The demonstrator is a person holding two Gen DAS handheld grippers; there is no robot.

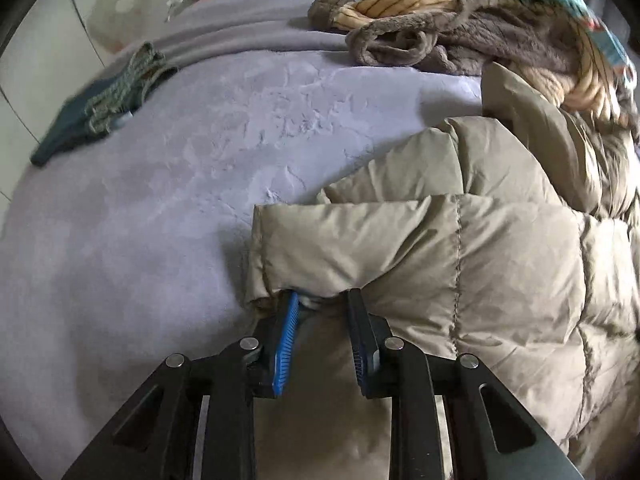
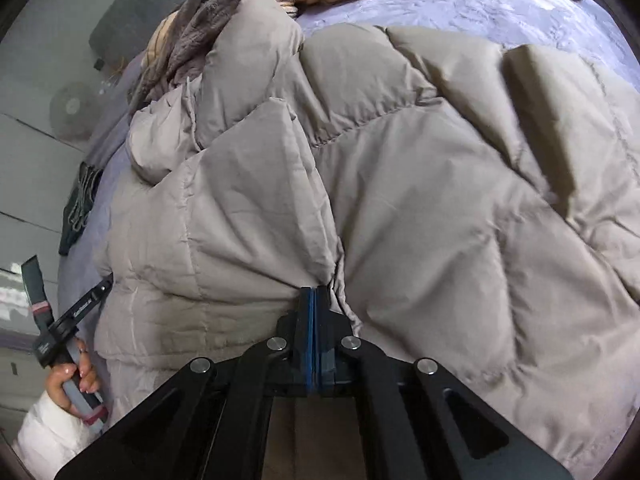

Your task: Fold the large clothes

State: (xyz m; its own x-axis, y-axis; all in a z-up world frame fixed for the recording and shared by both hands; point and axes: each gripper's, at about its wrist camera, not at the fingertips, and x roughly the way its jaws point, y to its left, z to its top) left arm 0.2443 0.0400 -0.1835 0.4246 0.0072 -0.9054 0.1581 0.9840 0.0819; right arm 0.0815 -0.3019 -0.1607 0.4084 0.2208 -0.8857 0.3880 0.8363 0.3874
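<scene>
A beige quilted puffer jacket [image 1: 460, 248] lies on a lavender bed cover [image 1: 160, 208]. In the left wrist view my left gripper [image 1: 323, 298] is partly open, its blue-padded fingers [image 1: 289, 320] set around the jacket's folded lower edge, with cloth between them. In the right wrist view the jacket [image 2: 400, 184] fills most of the frame. My right gripper [image 2: 315, 294] is shut on a pinched fold of the jacket. The left gripper's handle and the hand holding it [image 2: 68, 344] show at the lower left of that view.
A dark teal knit garment [image 1: 100, 104] lies at the bed's left edge. A pile of brown fleece [image 1: 440, 40] and striped cream cloth [image 1: 408, 0] lies at the back. A white fan [image 1: 120, 12] stands beyond the bed.
</scene>
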